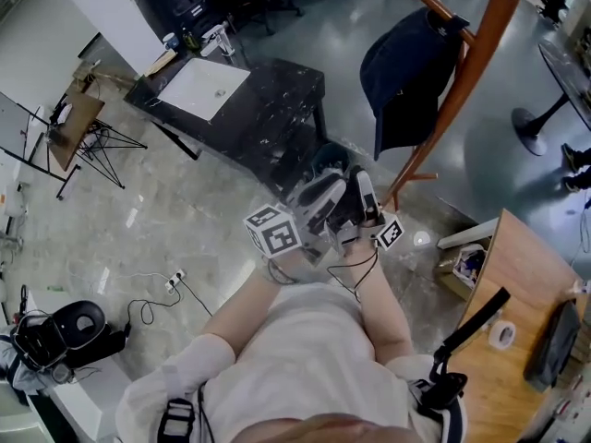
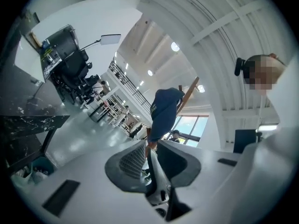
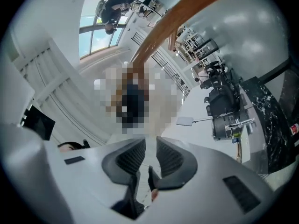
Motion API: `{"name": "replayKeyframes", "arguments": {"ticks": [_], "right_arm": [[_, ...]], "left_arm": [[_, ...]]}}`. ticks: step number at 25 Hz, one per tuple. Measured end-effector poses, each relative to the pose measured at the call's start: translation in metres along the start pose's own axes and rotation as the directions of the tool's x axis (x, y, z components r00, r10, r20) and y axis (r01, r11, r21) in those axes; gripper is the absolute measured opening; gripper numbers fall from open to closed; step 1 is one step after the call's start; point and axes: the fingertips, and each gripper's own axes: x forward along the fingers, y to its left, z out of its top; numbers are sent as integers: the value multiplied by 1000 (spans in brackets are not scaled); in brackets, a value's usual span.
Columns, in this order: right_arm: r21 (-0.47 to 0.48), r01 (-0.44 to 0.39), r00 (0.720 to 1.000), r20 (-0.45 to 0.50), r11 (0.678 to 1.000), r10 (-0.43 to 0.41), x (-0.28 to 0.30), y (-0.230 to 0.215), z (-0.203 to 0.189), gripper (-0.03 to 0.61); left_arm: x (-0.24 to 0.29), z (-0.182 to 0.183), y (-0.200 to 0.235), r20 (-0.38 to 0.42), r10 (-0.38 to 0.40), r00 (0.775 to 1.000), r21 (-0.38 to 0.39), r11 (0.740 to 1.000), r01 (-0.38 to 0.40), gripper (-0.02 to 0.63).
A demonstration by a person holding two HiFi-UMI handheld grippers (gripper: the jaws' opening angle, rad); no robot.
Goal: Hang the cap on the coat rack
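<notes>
Grey polished floor (image 1: 185, 210) is seen beneath the person, with a black marble-look table (image 1: 268, 109) ahead of both grippers and a wooden coat rack (image 1: 480, 44) beyond it, ahead and to the right. A dark blue cap (image 2: 163, 111), as it appears to be, is found hanging from a peg near the top of the rack, ahead of and above the left gripper (image 2: 150, 146) and well apart from it. The left gripper's jaws are held only narrowly apart, with nothing between the pads. The right gripper (image 3: 150, 148) is likewise held with a slim gap and nothing caught in it, and is tilted upward towards the rack's curved pole. The hanging step is judged to be done already. The cap is judged to be light and soft, its cloth crown likely to collapse and fold under a pinch, while the brim is expected to be stiffer. Should it need resetting, the brim edge or the back band is thought the surest place to be taken, and the drooping cloth is better avoided.
</notes>
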Motion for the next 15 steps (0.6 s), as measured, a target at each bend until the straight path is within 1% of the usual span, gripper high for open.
{"name": "replayKeyframes", "arguments": {"ticks": [2,6,8,10,13,15], "right_arm": [[-12,19,999,-32,1000,-20,5,-2,-14,80],[-66,51,992,-109,996,-58,24,2,-43,80],[-98,48,987,-146,994,-62,38,6,-55,80],[-111,36,984,-167,993,-54,53,11,-70,80],[-134,37,976,-207,990,-65,75,17,-100,80],[-162,39,965,-251,986,-80,88,19,-123,80]], "left_arm": [[-13,9,3,24,-1,1000,-35,999,1,60],[-36,31,8,65,-5,998,-113,994,12,32],[-44,46,10,87,-3,996,-118,993,13,26],[-54,65,11,116,-9,993,-106,994,21,18],[-74,95,6,167,-32,985,-97,994,49,11],[-89,110,6,192,-40,981,-99,993,59,8]]}}
